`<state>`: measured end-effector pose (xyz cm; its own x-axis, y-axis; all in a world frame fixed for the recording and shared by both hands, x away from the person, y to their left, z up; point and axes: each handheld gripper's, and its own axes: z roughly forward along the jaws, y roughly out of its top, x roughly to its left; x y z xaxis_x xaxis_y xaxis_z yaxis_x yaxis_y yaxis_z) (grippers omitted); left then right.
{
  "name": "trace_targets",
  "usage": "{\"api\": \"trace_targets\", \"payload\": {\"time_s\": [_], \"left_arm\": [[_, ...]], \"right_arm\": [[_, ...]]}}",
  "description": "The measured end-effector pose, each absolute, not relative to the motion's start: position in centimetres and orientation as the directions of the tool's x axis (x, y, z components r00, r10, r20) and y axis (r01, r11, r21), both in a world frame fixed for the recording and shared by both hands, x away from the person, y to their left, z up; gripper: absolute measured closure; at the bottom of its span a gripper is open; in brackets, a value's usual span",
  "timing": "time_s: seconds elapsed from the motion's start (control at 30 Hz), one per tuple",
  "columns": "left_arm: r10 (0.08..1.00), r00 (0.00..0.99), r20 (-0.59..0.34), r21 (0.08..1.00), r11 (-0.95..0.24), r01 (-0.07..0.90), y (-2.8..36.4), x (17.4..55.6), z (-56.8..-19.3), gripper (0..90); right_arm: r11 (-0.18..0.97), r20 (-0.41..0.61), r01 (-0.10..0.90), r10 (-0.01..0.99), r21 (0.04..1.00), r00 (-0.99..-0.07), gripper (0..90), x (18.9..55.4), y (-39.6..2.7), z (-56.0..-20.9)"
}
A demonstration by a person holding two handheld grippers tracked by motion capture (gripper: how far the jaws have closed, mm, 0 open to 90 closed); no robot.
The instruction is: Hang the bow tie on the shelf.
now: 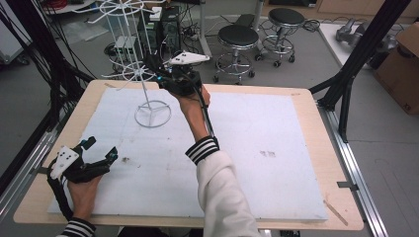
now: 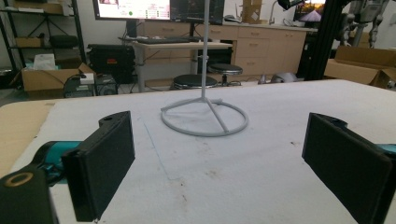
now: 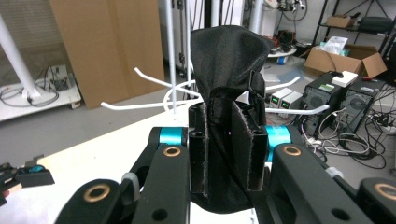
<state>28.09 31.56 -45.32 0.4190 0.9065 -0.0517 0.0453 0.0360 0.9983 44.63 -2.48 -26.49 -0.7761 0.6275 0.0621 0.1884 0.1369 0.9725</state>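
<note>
A: Orientation of black fabric piece (image 3: 229,93)?
B: Long axis running along the jaws, bunched top pointing away from right gripper (image 3: 227,154). Lower end cut off below the jaws.
A: Appearance?
B: Dark, slightly glossy, creased and folded. Exact kind of item not discernible.
A: Right gripper condition?
B: Jaws pressed tight on the fabric. Held raised near the table's far edge, just beside the hooked arms of white wire rack (image 1: 148,94).
A: Left gripper (image 1: 99,148)?
B: Jaws spread wide, nothing between them. Low over the white mat (image 1: 247,148), near the table's near left corner.
A: Rack position?
B: Ring base on mat, far left area; top cut off.
</note>
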Motion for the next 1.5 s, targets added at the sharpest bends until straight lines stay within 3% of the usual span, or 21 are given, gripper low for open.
{"api": "trace_targets", "payload": {"time_s": [1.43, 1.47, 1.5], "left_arm": [[0.906, 0.421, -0.042, 0.999, 0.029, 0.036, 31.5, 28.0, -45.3, 9.7], [0.906, 0.421, -0.041, 0.999, 0.029, 0.036, 31.5, 28.0, -45.3, 9.7], [0.906, 0.421, -0.041, 0.999, 0.029, 0.036, 31.5, 28.0, -45.3, 9.6]], "right_arm": [[0.14, 0.059, 0.187, 0.627, 0.972, -0.777, 76.8, 44.6, -2.4, -26.5], [0.365, 0.069, 0.326, 0.567, 0.872, -0.821, 76.8, 45.0, -0.6, -29.6], [0.364, 0.072, 0.329, 0.568, 0.871, -0.82, 76.8, 45.0, -0.8, -29.7]]}}
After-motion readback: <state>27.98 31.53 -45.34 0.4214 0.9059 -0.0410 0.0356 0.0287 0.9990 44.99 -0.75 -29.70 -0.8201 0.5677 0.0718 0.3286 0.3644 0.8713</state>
